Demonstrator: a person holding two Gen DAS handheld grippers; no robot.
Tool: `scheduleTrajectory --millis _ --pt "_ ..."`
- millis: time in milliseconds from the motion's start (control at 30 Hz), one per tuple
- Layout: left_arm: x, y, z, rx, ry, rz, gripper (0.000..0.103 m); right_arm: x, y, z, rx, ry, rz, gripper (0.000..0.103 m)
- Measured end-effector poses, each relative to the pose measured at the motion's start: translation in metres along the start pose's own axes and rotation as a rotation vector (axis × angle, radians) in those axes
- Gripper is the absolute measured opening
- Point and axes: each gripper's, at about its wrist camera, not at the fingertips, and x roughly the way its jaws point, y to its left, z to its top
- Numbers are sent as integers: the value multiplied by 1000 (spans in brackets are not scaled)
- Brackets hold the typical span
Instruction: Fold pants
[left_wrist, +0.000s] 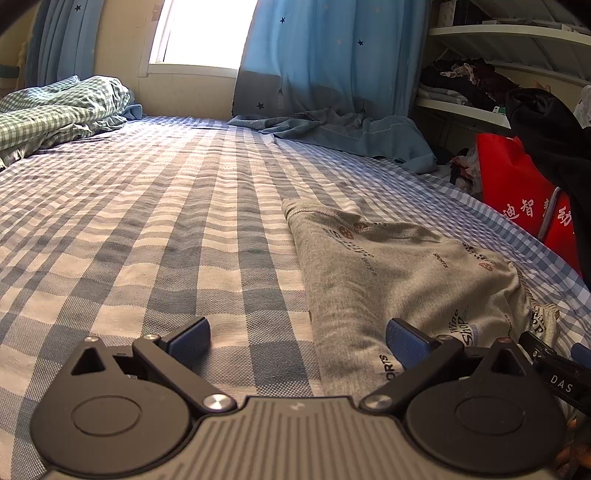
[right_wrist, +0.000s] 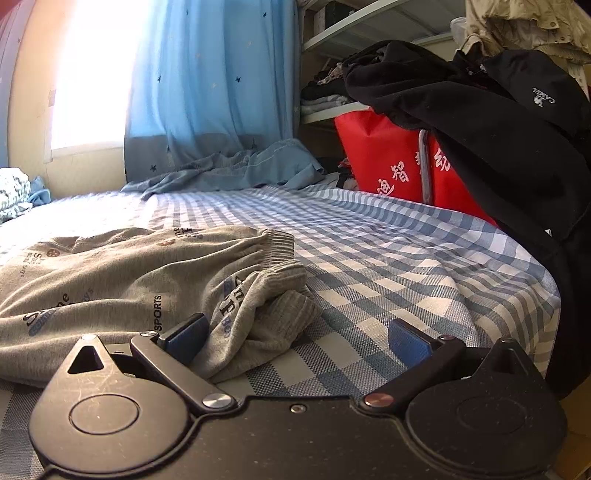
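In the left wrist view, the left gripper (left_wrist: 297, 341) is held low over the checked bedsheet (left_wrist: 147, 221) with its jaws spread wide and nothing gripped; its right pad lies at the near left edge of the grey pants (left_wrist: 399, 273), though contact cannot be judged. The pants are spread on the right half of the bed, their far hem well short of the blue curtain (left_wrist: 325, 62) heaped at the bed's far edge. A broad stretch of bare sheet is seen to their left, bounded by the green checked quilt (left_wrist: 62, 107). In the right wrist view, the right gripper (right_wrist: 297, 339) is likewise spread wide and holds nothing, with the ribbed cuffs (right_wrist: 284, 295) bunched between its pads. Bare sheet extends rightward to the bed edge, beside which a red bag (right_wrist: 384, 158) and a black jacket (right_wrist: 498, 140) are crowded.
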Motion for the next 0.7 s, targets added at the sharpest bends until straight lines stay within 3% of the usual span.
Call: scheduleTrajectory --millis 133,233,333,533,700 --pt "-1 2 -1 -18 -9 -18 103 -3 -3 22 -20 79 48 102" --pt "-3 5 -2 -34 -17 -36 103 -6 -12 28 8 91 151 102" --pt "-4 8 -2 -48 -23 -48 103 3 -18 26 5 179 289 102" --pt "-5 15 -2 -92 -36 -96 103 -5 -20 20 -14 176 416 103" --pt "6 16 15 -64 41 -211 103 -4 -10 23 -91 173 474 103"
